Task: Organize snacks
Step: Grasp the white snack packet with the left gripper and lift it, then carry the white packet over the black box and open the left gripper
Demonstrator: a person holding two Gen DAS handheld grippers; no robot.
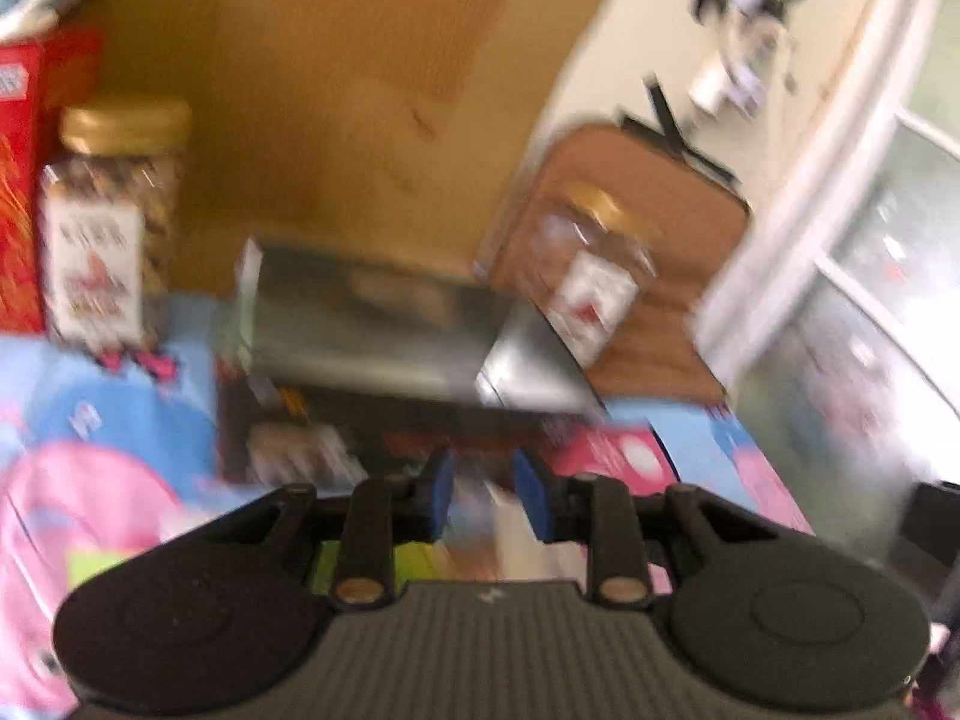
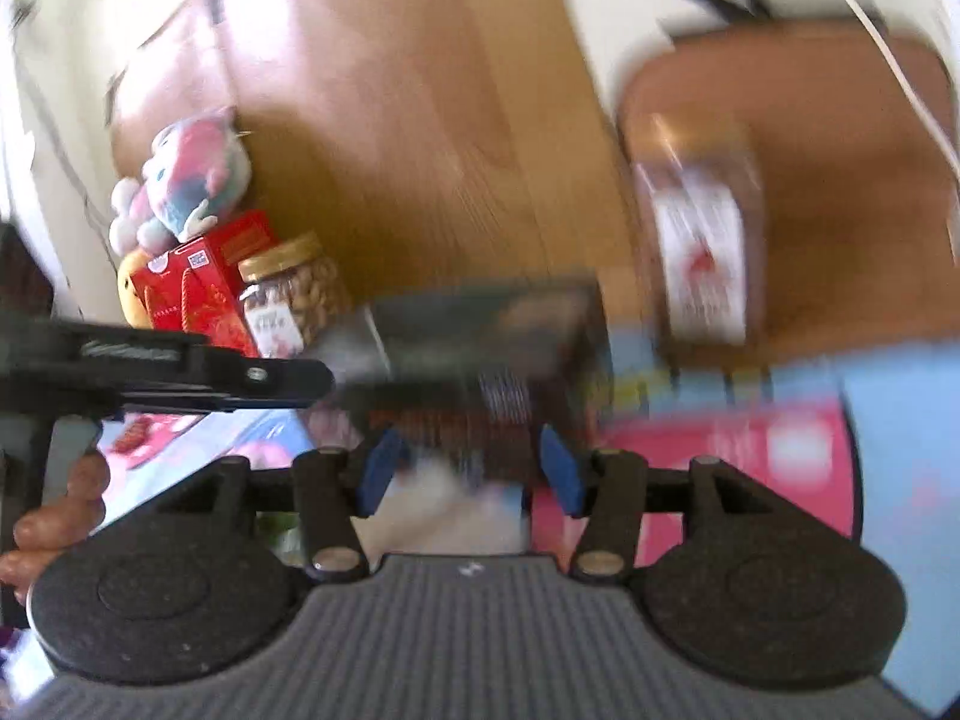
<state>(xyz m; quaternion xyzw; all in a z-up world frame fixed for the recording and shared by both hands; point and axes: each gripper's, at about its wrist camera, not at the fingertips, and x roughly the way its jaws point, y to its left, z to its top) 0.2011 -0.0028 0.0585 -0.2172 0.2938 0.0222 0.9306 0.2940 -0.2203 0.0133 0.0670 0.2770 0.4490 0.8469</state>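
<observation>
Left wrist view: heavy motion blur. Left gripper [image 1: 483, 495] has its jaws close together with a narrow gap; something pale shows in the gap, but I cannot tell whether the pads press on it. Ahead lies a dark box [image 1: 372, 324] on the patterned mat [image 1: 120, 420]. A nut jar [image 1: 114, 222] stands upright at the mat's far left edge, just beside a red box [image 1: 21, 180]. A second jar [image 1: 600, 264] stands off the mat's far right corner, on a brown board [image 1: 660, 192].

Right wrist view: right gripper [image 2: 471, 471] has jaws well apart, nothing clamped; the dark box sits just beyond the fingertips. A pink box [image 2: 780, 456] lies flat on the mat to the right. A plush toy [image 2: 186, 180] rests on the red box.

Risks, judged:
- Any closing now could miss or catch the box corner, skewing it.
- A sweep toward the far left edge could topple the jar or dislodge the toy.
- The two grippers are near each other; collision is possible.
</observation>
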